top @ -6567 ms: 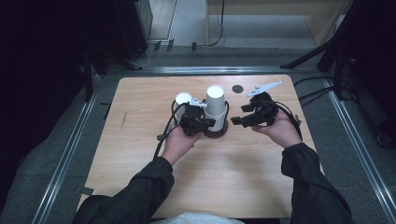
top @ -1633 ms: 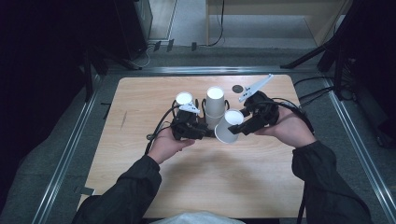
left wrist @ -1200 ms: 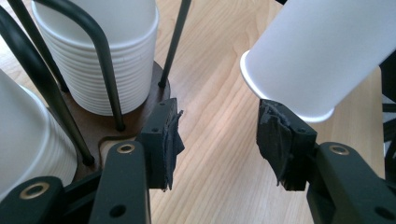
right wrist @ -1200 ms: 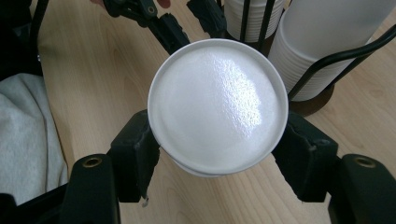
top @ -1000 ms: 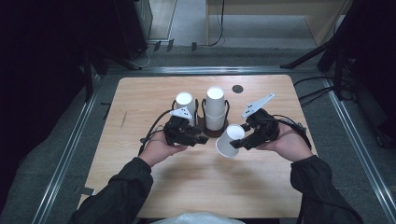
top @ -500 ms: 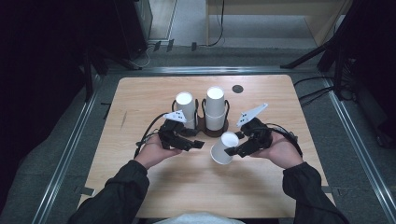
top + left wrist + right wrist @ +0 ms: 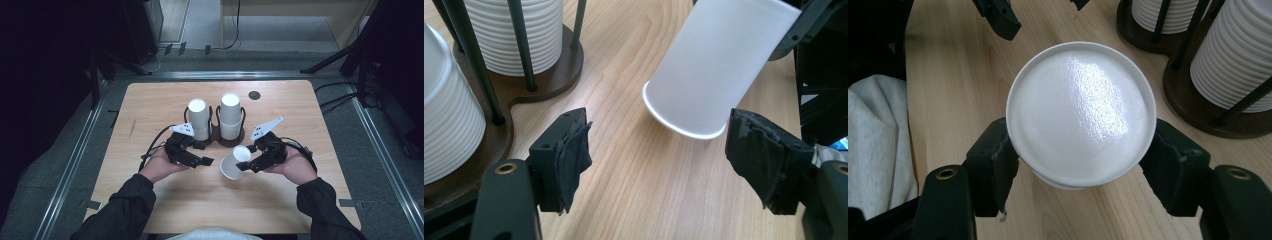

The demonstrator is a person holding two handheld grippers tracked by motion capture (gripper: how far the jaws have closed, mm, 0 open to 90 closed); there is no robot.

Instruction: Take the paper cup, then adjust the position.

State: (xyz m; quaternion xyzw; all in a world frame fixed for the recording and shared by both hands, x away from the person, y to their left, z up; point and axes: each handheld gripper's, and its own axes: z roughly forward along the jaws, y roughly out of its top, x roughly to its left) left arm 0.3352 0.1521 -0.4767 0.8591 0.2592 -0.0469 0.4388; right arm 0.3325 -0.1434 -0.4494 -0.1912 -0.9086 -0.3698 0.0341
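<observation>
My right gripper point(image 7: 251, 164) is shut on a white paper cup point(image 7: 235, 162), held tilted just above the table with its mouth toward the left gripper. In the right gripper view the pads point(image 7: 995, 160) press both sides of the cup's base point(image 7: 1080, 112). My left gripper point(image 7: 206, 153) faces the cup's rim point(image 7: 684, 127) from a short distance. Its jaws have just been opening, and only bare tabletop lies between its pads point(image 7: 571, 152). Behind both grippers, two stacks of white cups point(image 7: 198, 117) point(image 7: 230, 115) stand in a dark wire holder point(image 7: 216, 135).
A small black disc point(image 7: 254, 95) lies on the wooden table point(image 7: 150, 105) behind the holder. Metal rails run along the table's left and right sides. The person's grey clothing point(image 7: 878, 145) is close at the near edge. Cables trail from both grippers.
Both hands have drawn back from the holder toward the near edge. The right gripper has carried the cup lower. The left gripper's jaws stand wider apart than before.
</observation>
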